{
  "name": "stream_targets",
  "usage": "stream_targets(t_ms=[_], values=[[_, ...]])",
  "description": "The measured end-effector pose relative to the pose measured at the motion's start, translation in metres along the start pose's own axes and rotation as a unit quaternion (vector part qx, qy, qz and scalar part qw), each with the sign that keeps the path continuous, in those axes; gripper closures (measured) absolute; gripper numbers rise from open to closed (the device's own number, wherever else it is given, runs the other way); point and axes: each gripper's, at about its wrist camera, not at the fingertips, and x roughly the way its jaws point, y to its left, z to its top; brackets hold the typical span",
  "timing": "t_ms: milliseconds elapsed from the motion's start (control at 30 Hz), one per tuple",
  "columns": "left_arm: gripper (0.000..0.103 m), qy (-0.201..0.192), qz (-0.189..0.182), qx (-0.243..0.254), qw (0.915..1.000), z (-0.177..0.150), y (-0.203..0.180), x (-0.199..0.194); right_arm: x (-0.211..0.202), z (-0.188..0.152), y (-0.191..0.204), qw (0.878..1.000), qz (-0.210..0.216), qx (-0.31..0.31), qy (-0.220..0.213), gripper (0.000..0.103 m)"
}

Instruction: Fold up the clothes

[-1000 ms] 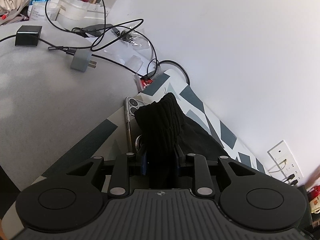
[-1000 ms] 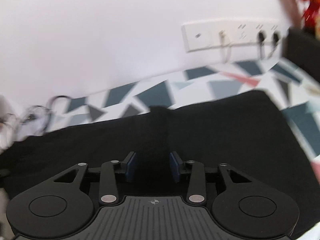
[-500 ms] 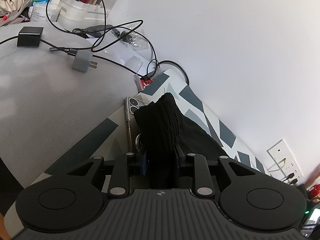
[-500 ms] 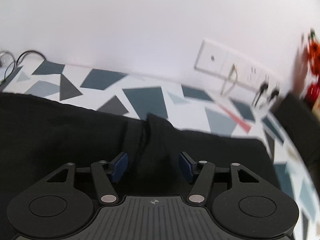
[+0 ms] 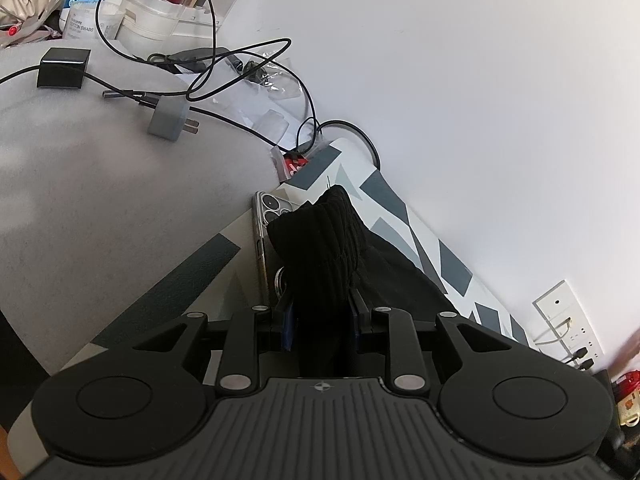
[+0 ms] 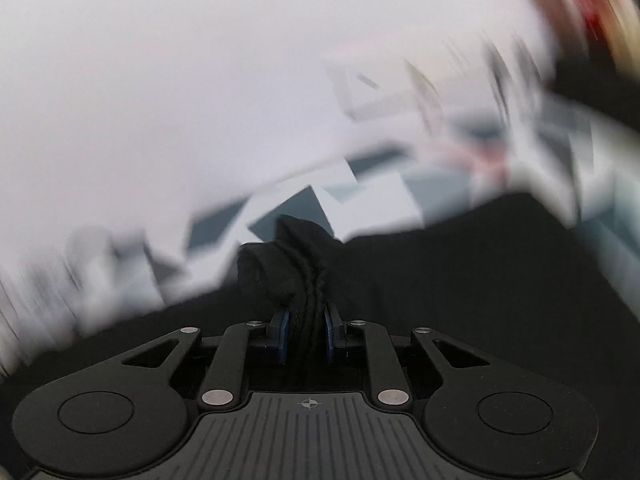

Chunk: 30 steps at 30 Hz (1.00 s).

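- A ribbed edge of the black garment (image 5: 320, 248) is pinched by the left gripper (image 5: 322, 314) above a patterned cloth (image 5: 396, 208).
- A bunched fold is being closed upon by the right gripper (image 6: 304, 330).
- A phone (image 5: 266, 216) is partly covered by the garment.

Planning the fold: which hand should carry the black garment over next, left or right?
Left, probably. The left gripper is clamped on the black garment in a sharp view. The right gripper is closing on a bunched fold, its view motion-blurred.
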Motion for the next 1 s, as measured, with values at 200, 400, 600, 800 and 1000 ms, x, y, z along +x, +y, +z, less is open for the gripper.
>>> stream_targets(t_ms=[200,400,600,800,1000], values=[[0.076,0.000,-0.001,0.002,1.0000,0.001,-0.001,0.000,0.001,0.012,-0.032,0.992,0.056,0.114,0.019,0.071],[0.076,0.000,0.002,0.002,1.0000,0.001,-0.002,0.000,-0.006,0.002,0.041,0.987,-0.046,-0.153,0.002,0.064],[0.076,-0.001,0.002,-0.001,1.0000,0.000,-0.002,0.001,0.021,-0.056,0.104,0.908,-0.118,-0.401,0.027,0.052],[0.076,0.001,-0.002,-0.005,1.0000,0.000,0.000,0.001,0.053,-0.037,0.074,0.925,-0.157,-0.342,0.059,0.088],[0.076,0.000,-0.008,-0.003,1.0000,0.001,0.001,0.001,0.007,0.021,-0.050,0.989,0.041,0.142,0.024,0.090]])
